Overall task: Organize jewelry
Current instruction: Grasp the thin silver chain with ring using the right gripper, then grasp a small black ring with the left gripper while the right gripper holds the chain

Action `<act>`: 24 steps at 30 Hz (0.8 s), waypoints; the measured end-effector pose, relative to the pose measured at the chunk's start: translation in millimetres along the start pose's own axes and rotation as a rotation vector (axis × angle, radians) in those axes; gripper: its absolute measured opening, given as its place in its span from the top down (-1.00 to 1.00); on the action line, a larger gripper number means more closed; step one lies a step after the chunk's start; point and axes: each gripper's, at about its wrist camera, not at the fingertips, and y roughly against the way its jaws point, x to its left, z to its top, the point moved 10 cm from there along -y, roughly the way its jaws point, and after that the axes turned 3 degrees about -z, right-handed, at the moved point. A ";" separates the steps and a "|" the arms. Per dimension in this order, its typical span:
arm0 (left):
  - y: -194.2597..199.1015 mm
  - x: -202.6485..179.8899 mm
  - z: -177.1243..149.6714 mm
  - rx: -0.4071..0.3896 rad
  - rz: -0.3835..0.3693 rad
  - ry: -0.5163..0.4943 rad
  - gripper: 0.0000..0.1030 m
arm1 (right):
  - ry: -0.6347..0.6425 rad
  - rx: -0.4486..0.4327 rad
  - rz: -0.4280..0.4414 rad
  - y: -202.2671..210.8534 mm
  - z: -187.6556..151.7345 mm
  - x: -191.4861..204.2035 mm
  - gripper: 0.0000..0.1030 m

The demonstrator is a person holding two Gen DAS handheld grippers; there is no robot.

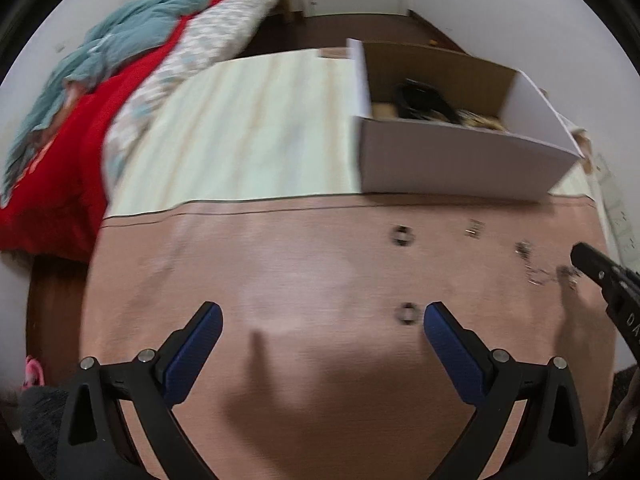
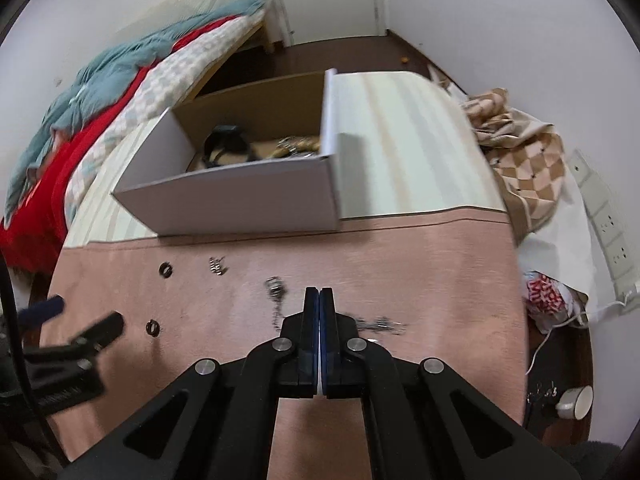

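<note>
On the pink tabletop (image 1: 304, 264) lie two dark rings (image 1: 401, 236) (image 1: 408, 313), a small silver clasp piece (image 1: 475, 228) and a silver chain (image 1: 534, 268). My left gripper (image 1: 322, 320) is open and empty, the nearer ring just inside its right finger. My right gripper (image 2: 319, 300) is shut, its tips over the chain (image 2: 280, 300), which trails left and right of the fingers; whether it grips the chain I cannot tell. The rings (image 2: 165, 269) (image 2: 152, 327) and the clasp (image 2: 218, 266) also show in the right wrist view. A white cardboard box (image 2: 240, 200) behind holds a black band (image 2: 224, 146) and gold jewelry (image 2: 296, 146).
The box (image 1: 460, 160) stands on a pale striped mat (image 1: 248, 132). A bed with red and teal bedding (image 1: 100, 92) is at left. A checkered cloth (image 2: 524, 152), a power strip (image 2: 608, 220) and a white cable (image 2: 560, 328) lie right of the table.
</note>
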 end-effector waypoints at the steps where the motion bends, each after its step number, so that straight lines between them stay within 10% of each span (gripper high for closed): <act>1: -3.1 -7.5 -0.7 0.005 -0.015 -0.012 -0.99 | -0.008 -0.002 -0.003 1.9 0.3 -4.0 1.00; 4: -10.4 -24.1 -3.3 0.016 -0.047 -0.043 -0.85 | -0.022 -0.001 -0.006 5.0 -0.8 -10.9 1.00; 12: -12.3 -40.2 -4.2 0.013 -0.104 -0.078 0.81 | -0.075 0.025 0.084 4.3 -3.3 -10.6 1.00; 17: -11.4 -32.3 -3.5 0.015 -0.100 -0.065 0.81 | -0.062 0.066 0.136 -7.0 -0.5 8.2 0.93; 21: -10.6 -15.4 -3.7 0.014 -0.083 -0.043 0.81 | 0.006 0.077 0.143 -18.1 1.7 27.6 0.17; 24: -9.6 -2.3 -5.4 0.014 -0.067 -0.024 0.81 | 0.047 0.086 0.130 -28.8 1.2 37.8 0.11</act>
